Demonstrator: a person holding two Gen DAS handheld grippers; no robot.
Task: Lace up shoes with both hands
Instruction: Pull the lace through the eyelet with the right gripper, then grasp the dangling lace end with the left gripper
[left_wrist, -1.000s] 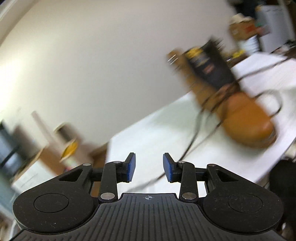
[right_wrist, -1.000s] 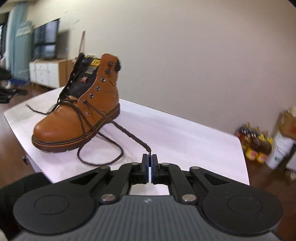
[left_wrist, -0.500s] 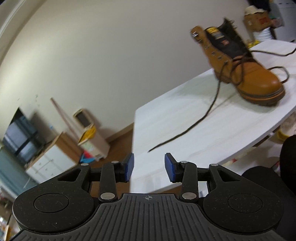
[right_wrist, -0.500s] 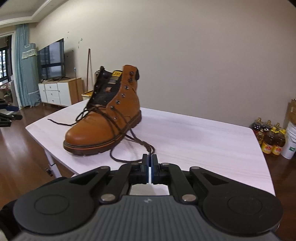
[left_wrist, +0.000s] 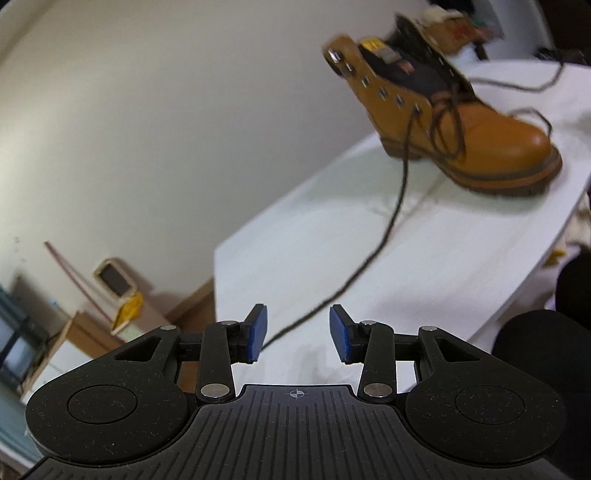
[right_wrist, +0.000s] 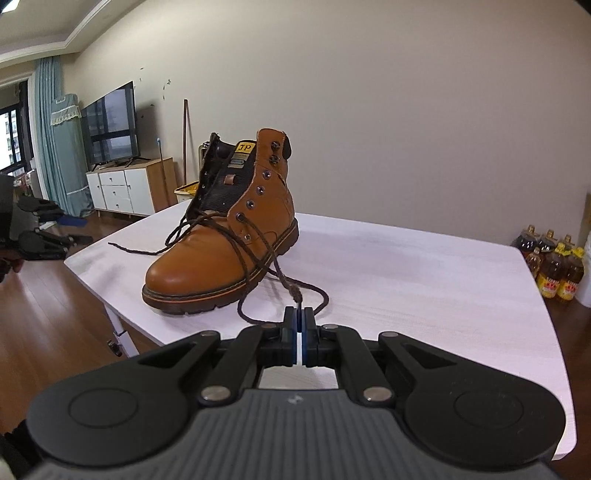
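Note:
A tan leather boot (right_wrist: 236, 236) with dark brown laces stands on the white table (right_wrist: 424, 273); its upper eyelets are unlaced. My right gripper (right_wrist: 299, 319) is shut on the end of one lace (right_wrist: 295, 293), which loops on the table just ahead of the pads. In the left wrist view the boot (left_wrist: 461, 125) sits far right and tilted. The other lace (left_wrist: 384, 236) trails from it across the table (left_wrist: 461, 266) toward my left gripper (left_wrist: 298, 332), which is open and holds nothing. That lace's end lies just beyond the left blue pad (left_wrist: 257, 332).
A TV (right_wrist: 110, 125) on a white cabinet (right_wrist: 125, 188) and a teal curtain (right_wrist: 59, 155) stand at the left. Oil bottles (right_wrist: 554, 266) sit on the floor at the right. A dustpan (left_wrist: 127, 310) leans by the wall. A dark sleeve (left_wrist: 546, 362) shows lower right.
The left gripper has swung so the boot appears larger and the loose lace end now lies near its open pads. The right gripper, still shut on its lace, has moved closer to the boot.

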